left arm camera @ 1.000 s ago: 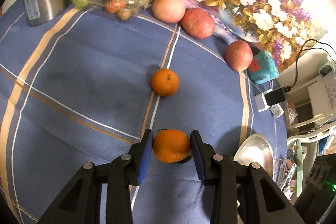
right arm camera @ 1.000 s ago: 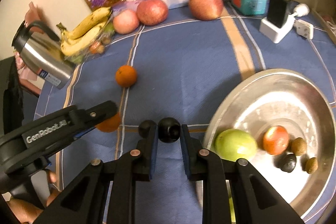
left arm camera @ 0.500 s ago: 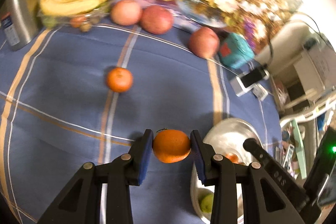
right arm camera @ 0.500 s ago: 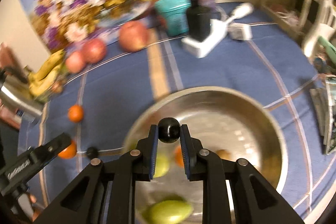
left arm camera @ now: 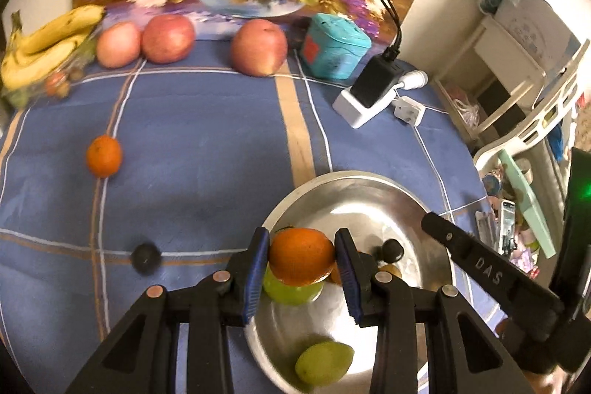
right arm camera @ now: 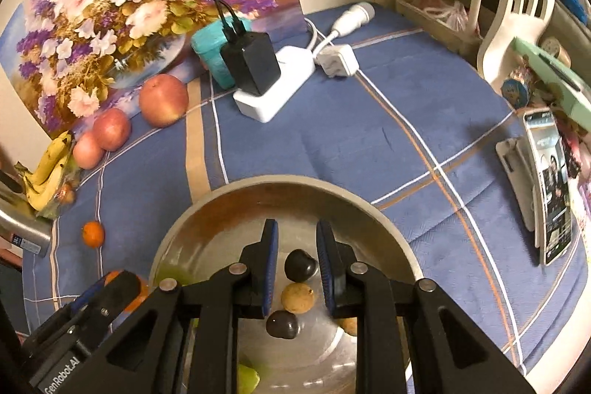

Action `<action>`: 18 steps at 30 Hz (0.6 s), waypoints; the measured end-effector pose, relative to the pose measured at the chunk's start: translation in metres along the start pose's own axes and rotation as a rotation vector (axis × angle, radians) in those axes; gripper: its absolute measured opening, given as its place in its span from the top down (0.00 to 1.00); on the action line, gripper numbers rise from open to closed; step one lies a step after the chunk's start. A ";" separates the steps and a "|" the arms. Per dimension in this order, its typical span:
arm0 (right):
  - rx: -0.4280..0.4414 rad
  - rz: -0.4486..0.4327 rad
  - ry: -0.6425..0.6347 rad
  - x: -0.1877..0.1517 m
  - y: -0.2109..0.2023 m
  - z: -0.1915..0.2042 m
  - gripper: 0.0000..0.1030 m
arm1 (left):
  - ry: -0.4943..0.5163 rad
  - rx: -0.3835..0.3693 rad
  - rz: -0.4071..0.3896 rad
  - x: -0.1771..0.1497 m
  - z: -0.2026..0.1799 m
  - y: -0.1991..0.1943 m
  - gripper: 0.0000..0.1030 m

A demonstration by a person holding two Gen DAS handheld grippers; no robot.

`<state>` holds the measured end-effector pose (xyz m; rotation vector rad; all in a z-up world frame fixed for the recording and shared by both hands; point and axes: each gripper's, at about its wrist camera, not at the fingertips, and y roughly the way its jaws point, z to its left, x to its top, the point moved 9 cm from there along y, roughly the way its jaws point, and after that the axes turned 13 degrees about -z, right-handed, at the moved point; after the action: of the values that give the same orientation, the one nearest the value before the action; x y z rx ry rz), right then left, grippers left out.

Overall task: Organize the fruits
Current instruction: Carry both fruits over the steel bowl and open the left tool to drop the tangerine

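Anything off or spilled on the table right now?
Nothing spilled or damaged. Two stragglers: a small dark fruit and a loose orange lie alone on the cloth, left of the bowl. A power strip sits at the back by the apples, cables trailing.

Our black left gripper [left arm camera: 301, 239], blue-padded, points steeply down, its jaws clamped on a round orange fruit [left arm camera: 301, 261]. Just beside it, our matching black right gripper [right arm camera: 295, 228] tilts down at much the same angle. Its jaws are drawn close together and its blue pads [right arm camera: 270, 257] press on nothing.
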<state>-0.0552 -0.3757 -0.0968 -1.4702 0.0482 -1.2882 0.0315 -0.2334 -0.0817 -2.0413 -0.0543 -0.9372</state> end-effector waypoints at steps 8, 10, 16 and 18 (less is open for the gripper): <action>0.015 0.030 0.008 -0.006 0.004 0.005 0.79 | 0.064 0.008 0.026 -0.008 -0.014 0.027 0.62; 0.017 0.035 0.011 -0.006 0.005 0.005 0.79 | 0.067 0.011 0.035 -0.009 -0.016 0.034 0.62; 0.023 0.050 0.009 -0.008 0.009 0.008 0.79 | 0.065 0.037 0.038 -0.008 -0.012 0.042 0.61; 0.023 0.052 0.009 -0.008 0.009 0.009 0.79 | 0.059 0.040 0.041 -0.008 -0.010 0.042 0.61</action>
<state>-0.0470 -0.3680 -0.1067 -1.4347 0.0765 -1.2499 0.0349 -0.2643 -0.1127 -1.9698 0.0007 -0.9635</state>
